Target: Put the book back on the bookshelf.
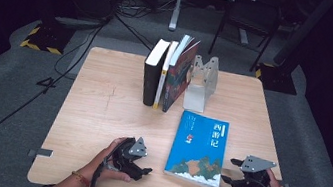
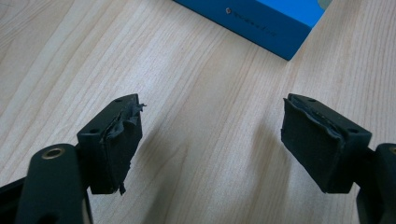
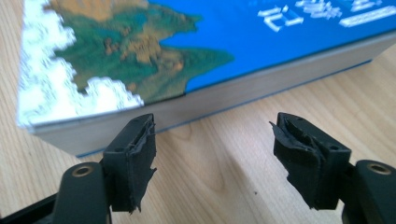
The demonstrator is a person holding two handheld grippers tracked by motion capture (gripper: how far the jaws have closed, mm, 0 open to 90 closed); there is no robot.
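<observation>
A blue book [image 1: 198, 148] with white characters and a landscape picture lies flat on the wooden table [image 1: 100, 113], front right of centre. My left gripper [image 1: 145, 163] rests on the table to the book's left, jaws open and pointing at it. In the left gripper view the gripper [image 2: 212, 105] holds nothing, and a corner of the blue book [image 2: 261, 18] lies farther off. My right gripper [image 1: 228, 170] sits just right of the book, also open. In the right gripper view the gripper [image 3: 213, 122] faces the page edge of the book [image 3: 187, 56] up close, without touching it.
Three books [image 1: 168, 71] stand upright at the back middle of the table, leaning against each other. A bent metal bookend [image 1: 203, 81] stands just to their right. Cables and stand legs lie on the dark floor behind the table.
</observation>
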